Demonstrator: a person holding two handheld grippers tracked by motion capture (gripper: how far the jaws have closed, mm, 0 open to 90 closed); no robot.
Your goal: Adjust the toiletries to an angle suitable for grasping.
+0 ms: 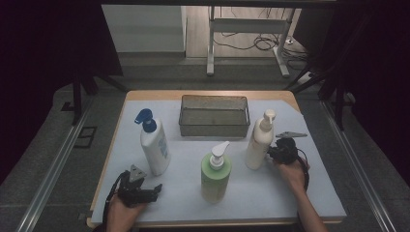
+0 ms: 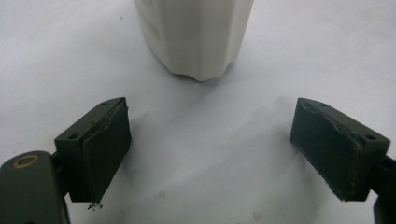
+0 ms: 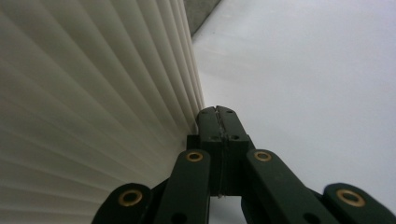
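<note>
We see the worktop (image 1: 290,193) occupying the lower centre of the high view, covered with a pale sheet, with a bare wooden strip along its far edge. A grey wire-mesh basket (image 1: 214,126) sits at the upper centre of the sheet, near the far edge.

We count three pump bottles standing upright in front of the basket. The white bottle with a blue pump (image 1: 153,145) stands left of centre. The cream bottle with a cream pump (image 1: 257,142) stands right of centre, near the basket's right front corner. The green bottle with a white pump (image 1: 215,174) stands between them, lower in the frame and well apart from both.

The left tongs (image 1: 155,188) lie at the lower left of the high view, held in a hand (image 1: 121,215) that enters from the bottom edge, just below the white bottle. In the left gripper view we see the two black pads (image 2: 105,149) wide apart with bare sheet between them; the base of a white bottle (image 2: 196,37) stands beyond them at the upper centre, untouched.

The right tongs (image 1: 271,153) appear at the right of the high view, held in the other hand (image 1: 292,171), just beside the lower body of the cream bottle. In the right gripper view the right tongs (image 3: 218,112) are pressed together with nothing between them, and their tip lies against the ribbed cream wall (image 3: 84,102) that covers the left half of that frame.
</note>
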